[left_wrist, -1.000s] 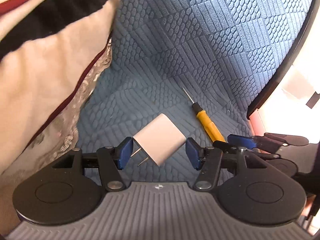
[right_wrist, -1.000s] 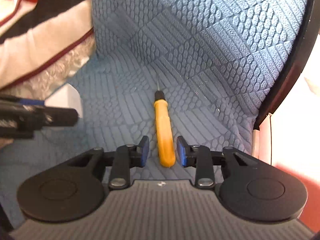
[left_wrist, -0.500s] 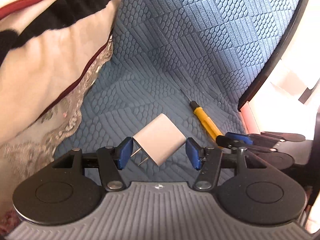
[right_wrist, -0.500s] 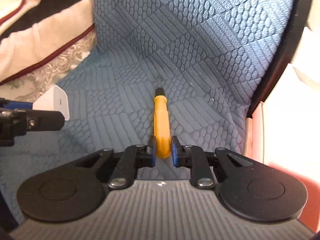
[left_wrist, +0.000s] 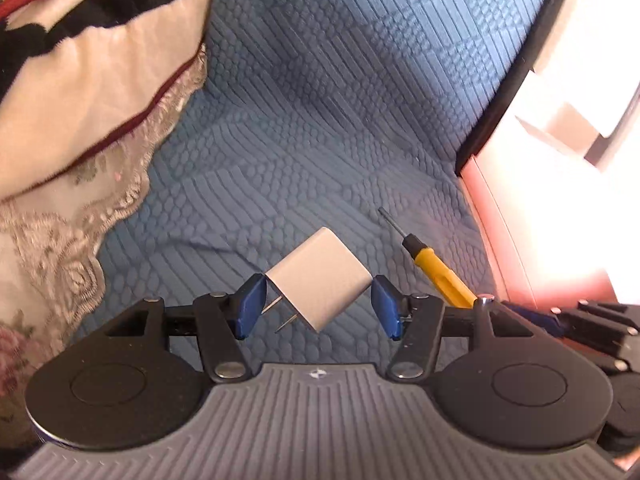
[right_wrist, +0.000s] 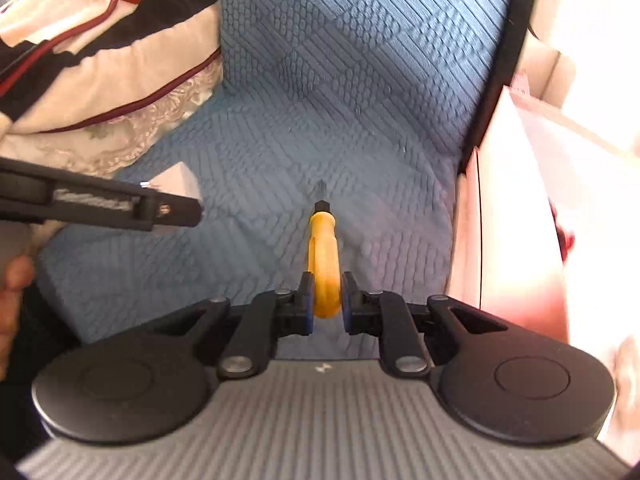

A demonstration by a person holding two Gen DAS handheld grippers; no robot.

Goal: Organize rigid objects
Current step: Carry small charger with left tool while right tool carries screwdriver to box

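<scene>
A white plug adapter [left_wrist: 320,282] with two metal prongs hangs corner-on between the blue pads of my left gripper [left_wrist: 318,306], which is shut on it above the blue quilted seat. My right gripper [right_wrist: 325,298] is shut on the butt of a yellow-handled screwdriver [right_wrist: 324,256], whose black collar and thin tip point away from me. In the left wrist view the screwdriver [left_wrist: 438,270] slants up at the right, with the right gripper [left_wrist: 560,320] behind it. In the right wrist view the left gripper [right_wrist: 172,210] and the adapter [right_wrist: 180,184] show at the left.
A blue quilted cushion [left_wrist: 340,120] forms the seat and backrest. A cream, black and red pillow with lace trim [left_wrist: 92,92] lies at the left. A dark seat edge [left_wrist: 508,84] and a bright pale surface [right_wrist: 532,208] run along the right.
My right gripper closed onto the screwdriver handle and lifted it off the cushion, drawing it back. My left gripper kept hold of the adapter while shifting across the seat.
</scene>
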